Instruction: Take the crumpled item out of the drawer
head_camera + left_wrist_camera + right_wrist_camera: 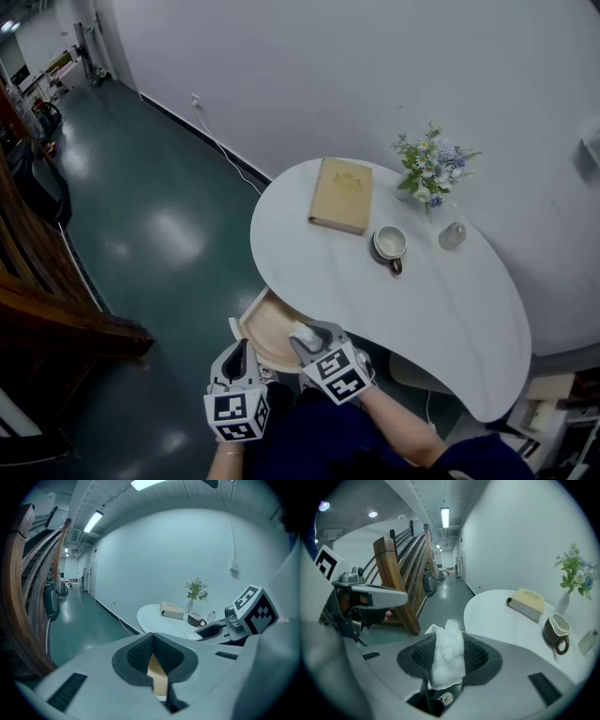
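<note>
A crumpled white paper (447, 656) is pinched between the pads of my right gripper (449, 660), which is shut on it. In the head view that paper (303, 330) sits at the right gripper's (309, 339) tips, above the open wooden drawer (265, 330) under the white table's (375, 300) near-left edge. My left gripper (241, 354) hangs just left of it, over the drawer's front corner. In the left gripper view its jaws (152, 656) meet with nothing between them, and a strip of tan drawer wood shows below.
On the table lie a tan book (342, 194), a cup (390, 245), a small jar (452, 234) and a vase of flowers (431, 173). A white wall runs behind. Dark green floor spreads left, with a wooden staircase (47, 300) at far left.
</note>
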`<control>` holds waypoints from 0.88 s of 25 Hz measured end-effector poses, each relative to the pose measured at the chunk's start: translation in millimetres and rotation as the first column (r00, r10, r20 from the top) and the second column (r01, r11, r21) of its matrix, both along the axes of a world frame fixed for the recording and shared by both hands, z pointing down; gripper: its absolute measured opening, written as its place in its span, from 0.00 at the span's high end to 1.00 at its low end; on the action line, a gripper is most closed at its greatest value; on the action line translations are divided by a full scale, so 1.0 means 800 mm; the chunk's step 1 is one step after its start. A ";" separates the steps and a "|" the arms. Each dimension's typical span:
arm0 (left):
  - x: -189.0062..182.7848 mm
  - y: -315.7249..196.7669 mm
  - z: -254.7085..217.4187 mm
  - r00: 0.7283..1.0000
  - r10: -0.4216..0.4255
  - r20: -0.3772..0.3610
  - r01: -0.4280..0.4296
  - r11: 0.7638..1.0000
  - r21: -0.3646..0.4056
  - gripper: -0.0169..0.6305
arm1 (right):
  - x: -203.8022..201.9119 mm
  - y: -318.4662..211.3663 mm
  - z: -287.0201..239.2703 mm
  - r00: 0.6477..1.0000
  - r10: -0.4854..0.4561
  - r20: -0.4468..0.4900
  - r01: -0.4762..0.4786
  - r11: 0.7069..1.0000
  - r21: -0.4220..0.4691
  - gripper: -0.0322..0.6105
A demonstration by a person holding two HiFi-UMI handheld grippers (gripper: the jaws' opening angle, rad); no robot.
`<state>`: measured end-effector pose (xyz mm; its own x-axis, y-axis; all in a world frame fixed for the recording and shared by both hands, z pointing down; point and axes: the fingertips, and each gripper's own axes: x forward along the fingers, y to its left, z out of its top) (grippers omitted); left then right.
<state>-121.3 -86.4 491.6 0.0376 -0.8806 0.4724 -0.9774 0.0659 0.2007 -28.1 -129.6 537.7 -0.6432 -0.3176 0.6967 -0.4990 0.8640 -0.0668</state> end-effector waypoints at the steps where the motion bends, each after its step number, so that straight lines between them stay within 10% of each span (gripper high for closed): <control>1: 0.002 -0.002 -0.002 1.000 0.006 0.001 -0.006 1.000 0.004 0.97 | 0.002 -0.002 -0.007 1.000 0.012 0.011 -0.013 1.000 0.010 0.71; 22: 0.032 -0.042 -0.061 0.994 0.107 0.036 -0.111 0.986 0.128 0.97 | 0.055 -0.037 -0.125 0.956 0.189 0.223 -0.240 0.943 0.229 0.71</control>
